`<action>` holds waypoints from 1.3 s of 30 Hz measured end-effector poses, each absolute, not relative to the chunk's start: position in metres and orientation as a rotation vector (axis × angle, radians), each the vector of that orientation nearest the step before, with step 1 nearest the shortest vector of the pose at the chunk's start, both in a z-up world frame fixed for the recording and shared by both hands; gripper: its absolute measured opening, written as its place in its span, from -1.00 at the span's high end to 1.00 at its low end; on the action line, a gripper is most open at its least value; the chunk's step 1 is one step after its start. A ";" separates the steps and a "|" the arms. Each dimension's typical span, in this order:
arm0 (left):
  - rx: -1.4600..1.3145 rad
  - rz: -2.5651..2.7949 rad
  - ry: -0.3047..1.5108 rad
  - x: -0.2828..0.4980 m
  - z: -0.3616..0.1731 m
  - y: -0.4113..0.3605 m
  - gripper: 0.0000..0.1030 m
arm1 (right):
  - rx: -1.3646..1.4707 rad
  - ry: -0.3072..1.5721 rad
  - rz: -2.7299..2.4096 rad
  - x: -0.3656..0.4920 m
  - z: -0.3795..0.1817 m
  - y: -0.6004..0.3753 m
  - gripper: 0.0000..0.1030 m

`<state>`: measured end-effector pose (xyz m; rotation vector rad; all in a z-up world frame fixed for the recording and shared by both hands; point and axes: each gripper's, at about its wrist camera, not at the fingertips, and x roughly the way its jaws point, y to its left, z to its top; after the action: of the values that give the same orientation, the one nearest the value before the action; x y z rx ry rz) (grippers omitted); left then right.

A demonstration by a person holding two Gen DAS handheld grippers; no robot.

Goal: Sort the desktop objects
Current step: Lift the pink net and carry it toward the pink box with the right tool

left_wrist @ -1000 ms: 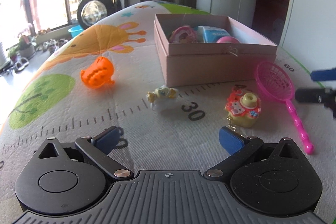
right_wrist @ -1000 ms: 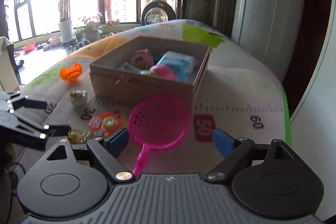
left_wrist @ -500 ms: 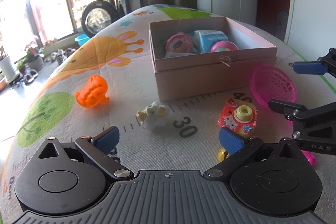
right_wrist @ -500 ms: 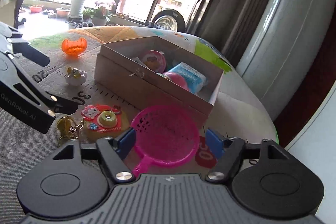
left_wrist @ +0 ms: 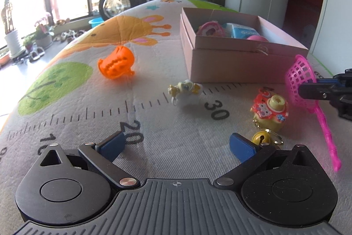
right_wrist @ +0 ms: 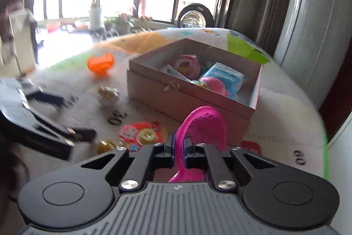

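right gripper (right_wrist: 178, 148): now clenched on pink net scoop (right_wrist: 203, 124), lifted off mat at box's (right_wrist: 189, 100) 6 o'clock | left gripper (left_wrist: 176, 144): released, empty | next: likely scoop into box

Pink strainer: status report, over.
Right gripper shut on pink strainer, strainer lifted off the mat. Left gripper open, empty. Pink box ahead, nothing blocking.
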<state>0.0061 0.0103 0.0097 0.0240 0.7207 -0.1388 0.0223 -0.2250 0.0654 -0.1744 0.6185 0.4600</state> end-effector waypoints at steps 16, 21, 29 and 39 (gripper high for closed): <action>0.006 -0.177 0.677 0.006 0.022 0.002 -1.00 | 0.295 0.688 0.282 0.015 0.044 -0.328 -0.43; 0.032 -0.342 0.628 0.007 0.048 -0.028 -1.00 | 0.460 0.706 0.284 0.021 0.028 -0.349 -0.89; 0.113 -0.503 0.679 0.024 0.042 -0.097 -1.00 | 0.722 0.617 0.288 0.015 0.011 -0.383 -0.98; 0.291 -0.762 0.609 -0.007 0.028 -0.145 -1.00 | 0.786 0.521 0.265 0.004 0.008 -0.394 -1.00</action>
<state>-0.0067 -0.1448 0.0276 0.2907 0.6091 -0.7625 0.0041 -0.3938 0.0080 0.7857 0.5212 0.2652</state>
